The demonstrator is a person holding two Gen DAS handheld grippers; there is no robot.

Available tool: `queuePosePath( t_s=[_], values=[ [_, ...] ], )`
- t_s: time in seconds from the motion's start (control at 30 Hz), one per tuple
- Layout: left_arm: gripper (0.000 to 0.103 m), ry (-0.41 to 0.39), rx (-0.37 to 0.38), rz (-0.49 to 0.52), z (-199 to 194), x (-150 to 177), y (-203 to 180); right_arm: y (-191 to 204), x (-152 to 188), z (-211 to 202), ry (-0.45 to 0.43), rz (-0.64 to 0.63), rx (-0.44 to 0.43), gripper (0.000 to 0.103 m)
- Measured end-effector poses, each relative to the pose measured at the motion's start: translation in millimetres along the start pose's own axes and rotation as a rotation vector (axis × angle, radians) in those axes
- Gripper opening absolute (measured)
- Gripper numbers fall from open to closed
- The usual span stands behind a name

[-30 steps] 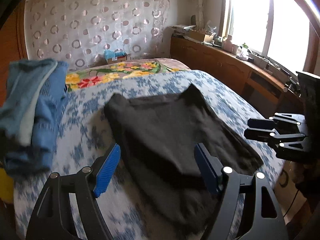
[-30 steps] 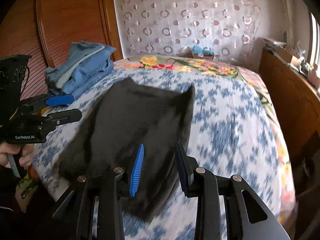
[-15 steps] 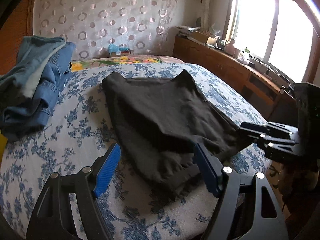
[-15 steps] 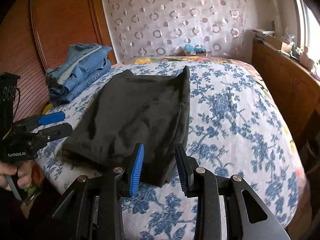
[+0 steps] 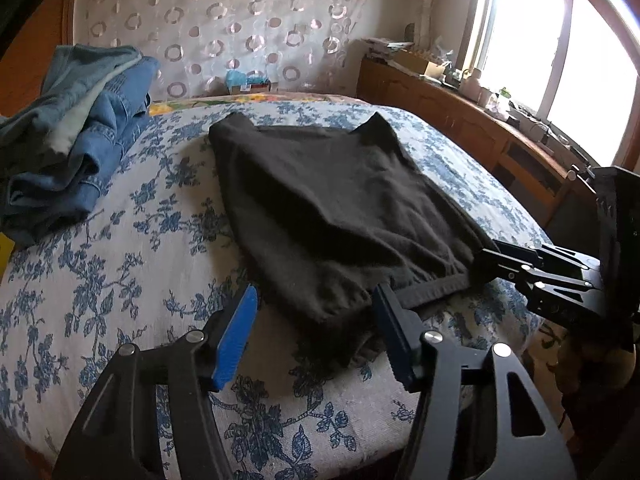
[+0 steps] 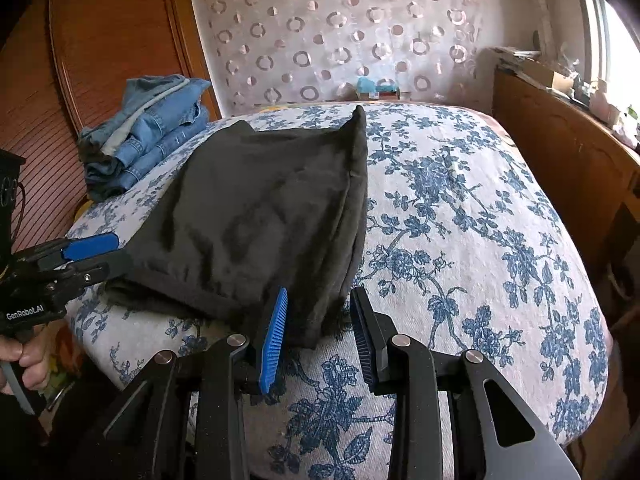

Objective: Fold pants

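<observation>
Jeans pile (image 5: 76,128) beside black pants (image 5: 336,208), floral bedspread (image 6: 460,216), wooden cabinet (image 5: 452,120) alongside

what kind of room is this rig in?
Most likely a home bedroom: a bed with a blue floral bedspread, black pants laid out on it, a pile of folded jeans beside them, and a wooden sideboard under the window.
</observation>
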State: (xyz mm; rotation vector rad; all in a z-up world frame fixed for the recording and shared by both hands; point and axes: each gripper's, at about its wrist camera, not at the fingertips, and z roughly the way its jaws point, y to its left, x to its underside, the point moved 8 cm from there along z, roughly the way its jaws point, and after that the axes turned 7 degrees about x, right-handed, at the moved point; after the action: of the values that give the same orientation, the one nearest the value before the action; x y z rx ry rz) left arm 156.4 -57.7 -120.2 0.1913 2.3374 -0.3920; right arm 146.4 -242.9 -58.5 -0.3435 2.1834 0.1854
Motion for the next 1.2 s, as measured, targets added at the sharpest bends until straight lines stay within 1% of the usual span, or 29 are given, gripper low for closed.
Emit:
queuePosePath(
  t_s=[0.23,0.5,0.6,0.63,0.7,0.8,1.1,1.2],
  values=[
    [0.061,0.027,-0.008,0.0,8.6,10.7,-0.1,3.2,1.0,0.3,-0.001,-0.02,-0.002,0.033],
    [0.061,0.019,-0.006,0.0,10.0,11.6,-0.3,4.7,-0.9,4.8,0.016,-0.036,-0.011,0.033],
    [0.061,0.018,-0.007,0.0,10.1,11.8,-0.4,6.1,-0.8,5.4,0.008,-0.043,-0.024,0.026],
    [0.059,0.018,-0.005,0.001,9.8,12.1,-1.8,6.4,-0.5,5.7,0.005,-0.043,-0.031,0.023],
    [0.046,0.018,0.021,-0.001,9.8,11.3,-5.7,7.9,0.2,5.9,0.001,-0.043,-0.039,0.019],
    [0.036,0.001,0.039,-0.017,8.4,12.2,-9.0,10.4,1.1,6.5,-0.004,-0.042,-0.039,0.017],
    [0.028,-0.006,0.053,-0.031,6.6,15.3,-12.5,11.6,5.1,6.6,-0.029,-0.024,-0.044,0.016],
    [0.028,-0.013,0.057,-0.046,5.5,16.8,-12.0,12.1,5.5,6.4,-0.032,-0.019,-0.044,0.015]
  ],
)
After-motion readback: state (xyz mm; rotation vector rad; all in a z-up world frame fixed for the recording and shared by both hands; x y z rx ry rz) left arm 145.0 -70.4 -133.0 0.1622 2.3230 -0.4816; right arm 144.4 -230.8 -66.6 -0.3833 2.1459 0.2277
